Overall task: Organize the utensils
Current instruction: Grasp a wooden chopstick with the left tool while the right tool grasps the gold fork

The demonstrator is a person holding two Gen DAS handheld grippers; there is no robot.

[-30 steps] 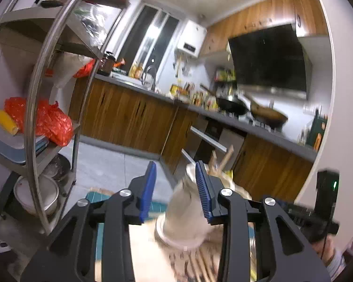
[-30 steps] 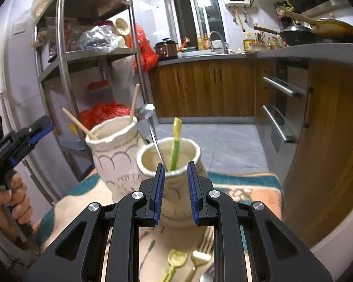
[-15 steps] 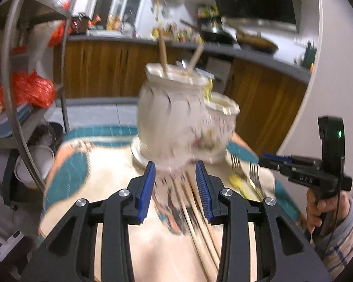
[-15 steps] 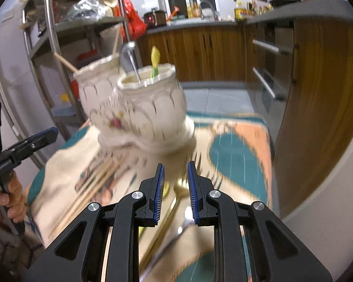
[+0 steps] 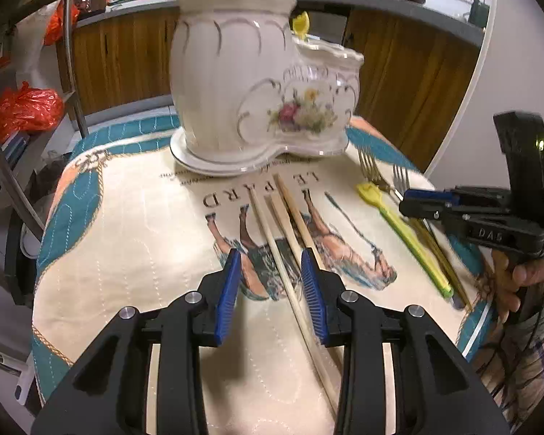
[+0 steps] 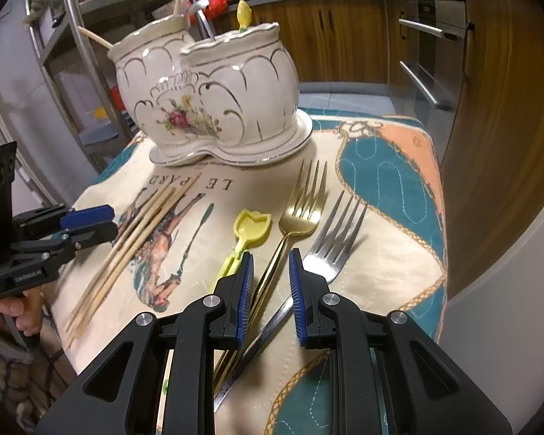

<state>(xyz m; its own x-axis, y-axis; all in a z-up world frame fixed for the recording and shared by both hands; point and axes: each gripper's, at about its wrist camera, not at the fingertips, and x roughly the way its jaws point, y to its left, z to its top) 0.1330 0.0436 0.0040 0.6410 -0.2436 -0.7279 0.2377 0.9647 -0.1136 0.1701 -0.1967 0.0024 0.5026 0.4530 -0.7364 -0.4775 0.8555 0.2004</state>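
Note:
A white ceramic double holder stands at the far side of the printed mat; chopsticks, a metal spoon and a yellow utensil poke out of it. Loose wooden chopsticks lie on the mat. My left gripper hovers open just over them, one stick running under the gap. A yellow plastic utensil, a gold fork and a silver fork lie side by side. Above the gold fork's handle my right gripper is open, its jaws narrowly apart.
A metal shelf rack with red bags stands left of the small table. Wooden kitchen cabinets and an oven front lie beyond. The mat's edge drops off close to the forks. A hand holds the right gripper.
Both grippers have sunk and tipped downward, from facing the holder and kitchen to hovering over the chopsticks and forks on the mat. Jaw gaps look unchanged.

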